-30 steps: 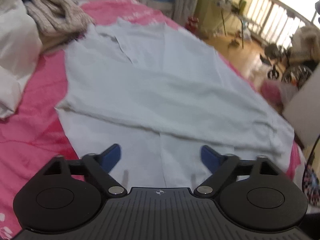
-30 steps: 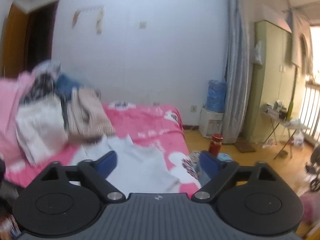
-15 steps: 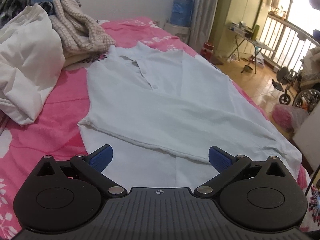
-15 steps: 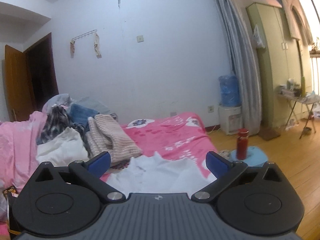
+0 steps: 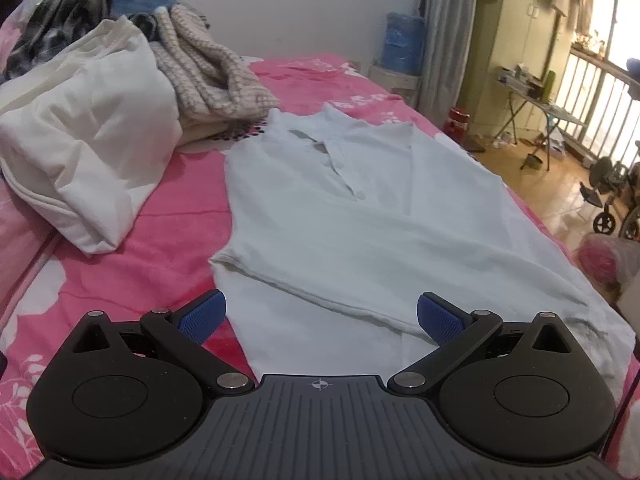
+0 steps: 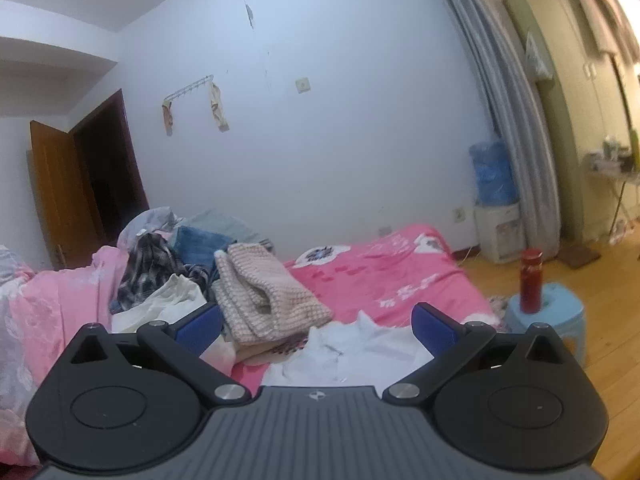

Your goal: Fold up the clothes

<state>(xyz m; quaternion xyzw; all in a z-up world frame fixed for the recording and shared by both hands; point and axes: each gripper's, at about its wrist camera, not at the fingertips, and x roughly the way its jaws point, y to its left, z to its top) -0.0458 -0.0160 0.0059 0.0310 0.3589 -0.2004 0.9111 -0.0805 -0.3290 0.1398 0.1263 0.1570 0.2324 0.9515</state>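
A: What changed since a second ago?
B: The left hand-held gripper (image 5: 322, 316) opened wider, holding nothing; the white polo shirt (image 5: 360, 216) lies flat on the bed (image 5: 180, 208), now seen whole. The right hand-held gripper (image 6: 316, 322) is wide apart, empty

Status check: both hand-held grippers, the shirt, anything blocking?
Left hand-held gripper open, empty, jaws just widened. Right hand-held gripper open, empty. Pale polo shirt flat on pink bed, one side folded in. Clothes pile beside the shirt, apart from it.

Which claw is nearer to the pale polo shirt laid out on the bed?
Left. The left claw hangs open directly over the polo shirt; the right claw points mostly at the wall, the shirt low in its view.
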